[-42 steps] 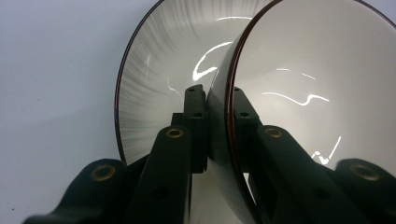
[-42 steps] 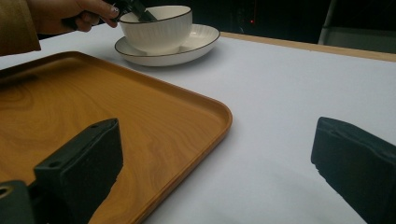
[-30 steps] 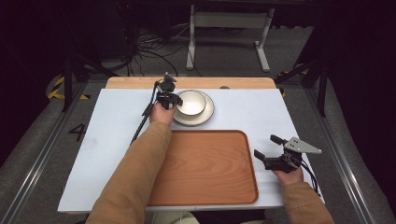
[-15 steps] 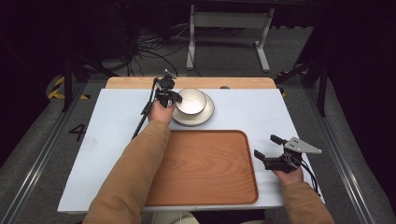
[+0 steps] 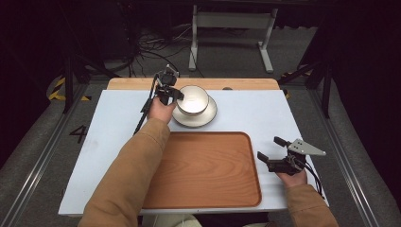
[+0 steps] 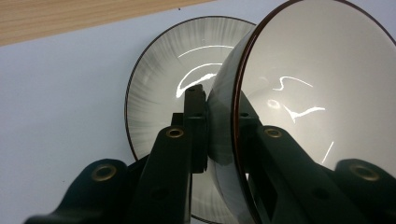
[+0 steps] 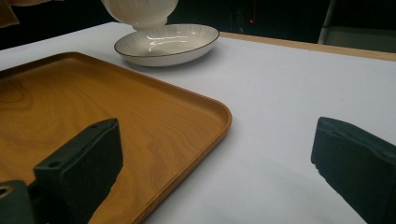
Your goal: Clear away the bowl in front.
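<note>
A white bowl with a dark rim hangs just above a white plate at the far middle of the table. My left gripper is shut on the bowl's left wall, one jaw inside and one outside. In the left gripper view the bowl fills the right side and the plate lies beneath it. The right gripper view shows the bowl's foot clear of the plate. My right gripper stands open near the table's front right, beside the wooden tray, with nothing between its jaws.
The wooden tray lies bare at the front middle of the white table top. A wooden strip runs along the far edge. Beyond it stand a metal stand and cables on the floor.
My left gripper has lifted the bowl up off the plate. The right gripper has not moved.
</note>
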`<control>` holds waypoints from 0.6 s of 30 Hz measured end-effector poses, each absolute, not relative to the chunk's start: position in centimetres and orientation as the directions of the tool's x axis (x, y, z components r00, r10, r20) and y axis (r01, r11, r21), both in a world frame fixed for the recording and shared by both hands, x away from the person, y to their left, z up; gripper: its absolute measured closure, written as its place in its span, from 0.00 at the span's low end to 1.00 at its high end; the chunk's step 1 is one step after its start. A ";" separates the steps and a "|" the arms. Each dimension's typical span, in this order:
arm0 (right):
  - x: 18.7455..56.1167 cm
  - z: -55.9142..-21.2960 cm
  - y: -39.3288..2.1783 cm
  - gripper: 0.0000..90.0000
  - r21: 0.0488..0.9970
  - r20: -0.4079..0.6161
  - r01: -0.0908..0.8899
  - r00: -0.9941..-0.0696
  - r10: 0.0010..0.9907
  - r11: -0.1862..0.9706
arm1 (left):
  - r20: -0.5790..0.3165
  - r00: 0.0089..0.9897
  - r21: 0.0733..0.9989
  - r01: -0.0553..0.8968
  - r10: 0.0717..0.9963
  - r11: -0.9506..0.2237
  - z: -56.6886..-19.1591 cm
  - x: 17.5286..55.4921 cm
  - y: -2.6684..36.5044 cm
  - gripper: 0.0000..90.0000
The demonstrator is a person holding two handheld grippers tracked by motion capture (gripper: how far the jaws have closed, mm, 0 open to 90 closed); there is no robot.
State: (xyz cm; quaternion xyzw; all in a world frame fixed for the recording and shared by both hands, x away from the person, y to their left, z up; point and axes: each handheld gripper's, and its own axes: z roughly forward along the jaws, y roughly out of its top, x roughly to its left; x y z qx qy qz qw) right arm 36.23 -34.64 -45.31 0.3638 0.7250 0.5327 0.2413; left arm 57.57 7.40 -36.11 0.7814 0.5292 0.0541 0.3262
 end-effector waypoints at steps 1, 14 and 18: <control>36.2 -45.3 -34.6 0.03 0.948 0.038 0.270 -0.619 0.785 0.168 | -0.263 0.438 0.568 0.790 0.860 -0.229 -36.0 57.5 7.4 0.91; 36.2 -45.3 -34.6 0.03 0.948 0.037 0.270 -0.619 0.785 0.168 | -0.252 0.511 0.558 0.771 0.822 -0.309 -34.1 55.6 7.8 0.91; 36.2 -45.3 -34.6 0.03 0.948 0.037 0.270 -0.619 0.785 0.169 | -0.248 0.538 0.556 0.760 0.806 -0.336 -33.6 54.9 7.9 0.91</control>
